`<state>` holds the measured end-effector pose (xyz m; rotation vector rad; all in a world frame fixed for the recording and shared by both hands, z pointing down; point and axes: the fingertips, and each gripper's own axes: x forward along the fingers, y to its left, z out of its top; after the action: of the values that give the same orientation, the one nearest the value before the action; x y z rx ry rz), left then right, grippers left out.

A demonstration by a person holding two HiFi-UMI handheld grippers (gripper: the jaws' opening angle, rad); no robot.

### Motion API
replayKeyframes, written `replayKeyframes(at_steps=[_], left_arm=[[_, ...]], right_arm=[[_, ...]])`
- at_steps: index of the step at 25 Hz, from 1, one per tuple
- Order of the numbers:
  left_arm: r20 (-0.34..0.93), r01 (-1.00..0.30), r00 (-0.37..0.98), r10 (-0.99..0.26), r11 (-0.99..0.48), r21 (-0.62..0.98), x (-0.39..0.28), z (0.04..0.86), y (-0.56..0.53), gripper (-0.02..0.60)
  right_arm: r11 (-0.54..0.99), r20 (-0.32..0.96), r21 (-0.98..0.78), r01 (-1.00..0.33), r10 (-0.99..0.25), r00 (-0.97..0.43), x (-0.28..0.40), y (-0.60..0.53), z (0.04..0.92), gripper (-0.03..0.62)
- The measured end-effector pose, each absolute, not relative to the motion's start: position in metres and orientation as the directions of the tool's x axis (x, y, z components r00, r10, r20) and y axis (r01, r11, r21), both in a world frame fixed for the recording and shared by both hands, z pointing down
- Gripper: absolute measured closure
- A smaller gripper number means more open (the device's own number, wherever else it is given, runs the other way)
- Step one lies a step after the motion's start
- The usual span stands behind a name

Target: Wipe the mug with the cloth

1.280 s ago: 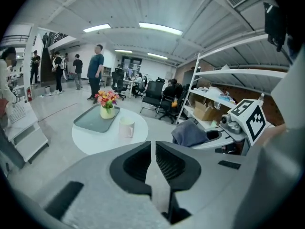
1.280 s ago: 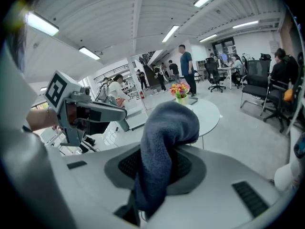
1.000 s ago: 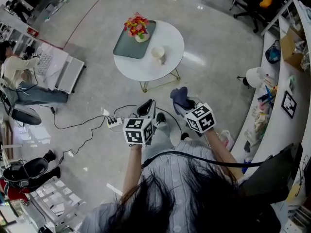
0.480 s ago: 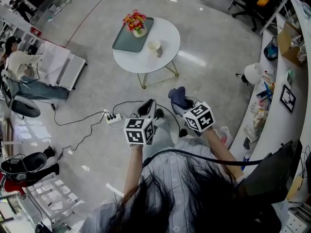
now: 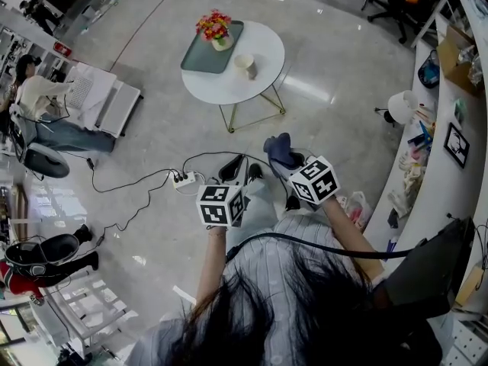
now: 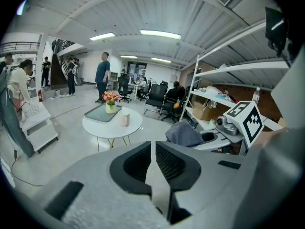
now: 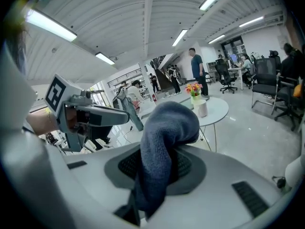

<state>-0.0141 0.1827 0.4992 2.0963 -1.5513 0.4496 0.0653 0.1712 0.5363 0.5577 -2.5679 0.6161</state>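
1. The round surface [image 5: 263, 78] stayed well apart from the left tool [image 5: 233, 169] and the right tool [image 5: 284, 162]
2. The left tool stayed pressed together, empty; the right one kept pinching the cloth [image 5: 279, 148]
3. The mug [image 5: 245, 65] stood on that surface, wiping not yet begun

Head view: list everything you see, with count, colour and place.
table: one, white, ahead on the floor
tray: one, grey-green, on the table
flowers: one bunch, red and yellow, on the tray
mug: one, cream, on the table beside the tray
power strip: one, white, on the floor
cloth: one, dark blue, in the right gripper
left gripper: one, grey, shut, empty
right gripper: one, grey, shut on the cloth
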Motion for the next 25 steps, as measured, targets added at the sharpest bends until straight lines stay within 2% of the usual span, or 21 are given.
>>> replayKeyframes(at_steps=[25], left_arm=[[0.544,-0.952,0.303,-0.782,-0.220,0.214,-0.019,0.502,0.191,0.541]], right_arm=[[0.840,0.518,-0.325,-0.435,-0.226,-0.825,0.054,0.182,0.541,0.493]])
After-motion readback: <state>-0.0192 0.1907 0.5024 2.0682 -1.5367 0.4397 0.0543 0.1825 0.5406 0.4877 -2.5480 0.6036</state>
